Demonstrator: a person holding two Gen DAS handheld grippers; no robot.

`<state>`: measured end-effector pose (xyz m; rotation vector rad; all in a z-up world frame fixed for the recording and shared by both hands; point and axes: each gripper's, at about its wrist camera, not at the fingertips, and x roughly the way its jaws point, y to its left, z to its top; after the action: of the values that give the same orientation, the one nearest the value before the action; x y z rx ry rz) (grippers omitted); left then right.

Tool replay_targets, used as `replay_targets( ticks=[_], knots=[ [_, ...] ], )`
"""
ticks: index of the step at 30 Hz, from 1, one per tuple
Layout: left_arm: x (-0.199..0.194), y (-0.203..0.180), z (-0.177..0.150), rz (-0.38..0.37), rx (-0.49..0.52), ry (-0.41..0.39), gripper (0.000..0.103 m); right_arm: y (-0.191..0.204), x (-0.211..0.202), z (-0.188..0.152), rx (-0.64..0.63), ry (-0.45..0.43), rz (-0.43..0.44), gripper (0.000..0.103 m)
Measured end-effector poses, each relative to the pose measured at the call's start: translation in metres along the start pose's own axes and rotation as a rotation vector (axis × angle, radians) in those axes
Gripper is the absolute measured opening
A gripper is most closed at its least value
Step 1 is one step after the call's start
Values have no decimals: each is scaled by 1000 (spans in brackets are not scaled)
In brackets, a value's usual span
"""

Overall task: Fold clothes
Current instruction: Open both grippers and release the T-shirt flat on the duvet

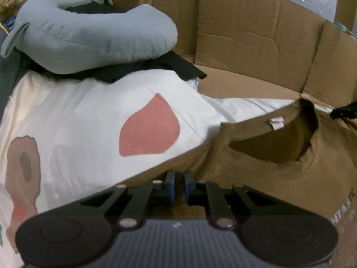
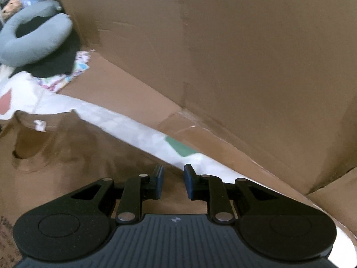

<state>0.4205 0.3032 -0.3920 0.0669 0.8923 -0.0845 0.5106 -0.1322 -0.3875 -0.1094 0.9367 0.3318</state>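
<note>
Tan shirt lies spread on a white sheet printed with pink and brown shapes, its neck opening facing the far side and a small white tag at the collar's far rim. Its shoulder line runs left to right between the two grippers, so the body's long axis comes toward the near edge.

At the left shoulder, the left gripper has its blue pads nearly together with shirt cloth between them; whether they truly pinch it I cannot tell. At the right shoulder edge, the right gripper hangs over the shirt with its jaws parted and nothing between them.

Far left, a grey neck pillow rests on a black garment. Cardboard walls stand along the far and right sides.
</note>
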Motion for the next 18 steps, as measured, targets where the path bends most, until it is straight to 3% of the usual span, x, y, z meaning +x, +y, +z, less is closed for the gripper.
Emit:
replay_targets(
  ticks=[6,12,18],
  knots=[
    [-1,-4,4,47,15,-37,4,1,8,4,28,-11,-49,27],
    [-29,4,4,69,-13,-110,8,1,1,3,62,-25,-47,27],
    [-40,17,-6,61,-28,-82,8,-2,-2,-6,88,-5,-53,27]
  ],
)
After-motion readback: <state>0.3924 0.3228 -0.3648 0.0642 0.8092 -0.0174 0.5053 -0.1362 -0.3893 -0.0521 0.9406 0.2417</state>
